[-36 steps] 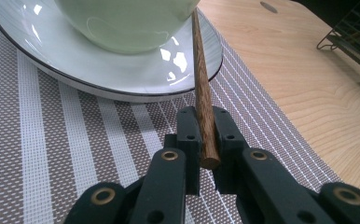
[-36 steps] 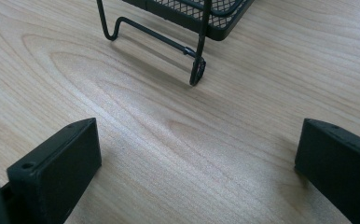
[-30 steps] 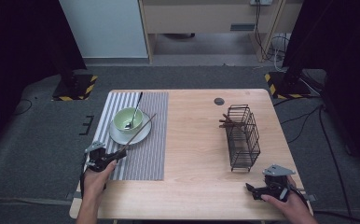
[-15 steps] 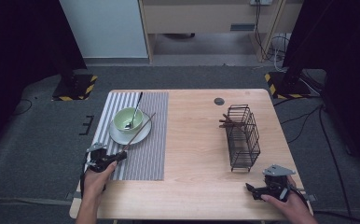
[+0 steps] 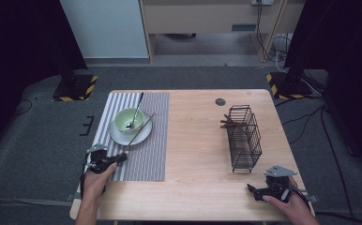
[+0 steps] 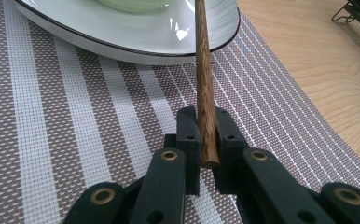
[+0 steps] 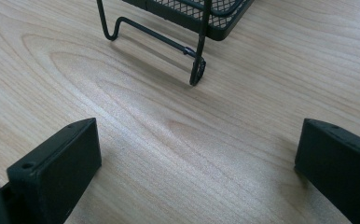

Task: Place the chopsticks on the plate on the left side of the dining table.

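Note:
My left gripper (image 5: 119,158) (image 6: 207,135) is shut on the near end of a brown wooden chopstick (image 6: 204,79), low over the striped placemat (image 5: 144,154). The chopstick (image 5: 139,132) slants up and away across the rim of a white plate (image 5: 144,134) that holds a green bowl (image 5: 125,118) with a spoon (image 5: 135,111) in it. My right gripper (image 5: 252,189) (image 7: 197,154) rests open on the bare wood at the table's near right, nothing between its jaws. The foot of a black wire basket (image 7: 187,28) stands just ahead of it.
The black wire basket (image 5: 245,136) stands right of centre with brown sticks (image 5: 228,123) poking out of its far side. A small dark round disc (image 5: 220,101) lies near the table's (image 5: 193,187) far edge. Bare wood lies between the placemat and the basket.

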Tool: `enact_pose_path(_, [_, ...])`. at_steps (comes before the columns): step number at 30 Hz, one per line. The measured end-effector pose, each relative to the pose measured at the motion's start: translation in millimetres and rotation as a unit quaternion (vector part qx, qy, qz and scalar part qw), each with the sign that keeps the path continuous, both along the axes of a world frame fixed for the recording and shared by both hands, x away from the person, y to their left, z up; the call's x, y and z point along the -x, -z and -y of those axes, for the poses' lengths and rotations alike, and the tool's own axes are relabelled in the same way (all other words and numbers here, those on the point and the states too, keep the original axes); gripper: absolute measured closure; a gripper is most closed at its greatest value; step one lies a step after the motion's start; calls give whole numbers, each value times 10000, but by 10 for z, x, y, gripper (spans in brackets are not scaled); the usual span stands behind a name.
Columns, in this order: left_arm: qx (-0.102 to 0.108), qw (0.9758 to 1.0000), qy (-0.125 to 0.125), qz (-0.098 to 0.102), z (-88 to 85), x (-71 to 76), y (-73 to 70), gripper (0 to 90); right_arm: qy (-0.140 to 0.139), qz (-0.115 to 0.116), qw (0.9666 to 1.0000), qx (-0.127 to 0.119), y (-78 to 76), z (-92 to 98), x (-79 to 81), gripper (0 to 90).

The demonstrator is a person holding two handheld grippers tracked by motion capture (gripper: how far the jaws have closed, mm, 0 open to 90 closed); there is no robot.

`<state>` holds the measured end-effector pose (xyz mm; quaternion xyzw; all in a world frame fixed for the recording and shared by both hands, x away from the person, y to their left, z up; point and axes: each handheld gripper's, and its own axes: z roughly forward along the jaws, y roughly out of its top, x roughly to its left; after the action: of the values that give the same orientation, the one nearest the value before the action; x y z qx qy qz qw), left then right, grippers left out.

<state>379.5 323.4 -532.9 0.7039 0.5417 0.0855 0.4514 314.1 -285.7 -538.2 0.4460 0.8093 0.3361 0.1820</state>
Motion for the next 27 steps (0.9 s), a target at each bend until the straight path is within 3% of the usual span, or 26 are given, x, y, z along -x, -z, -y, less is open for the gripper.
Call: enact_pose_path(27, [-23,9999,29,-105,-8,-5,32,825,-1,0,10000,1,0,0,0,4])
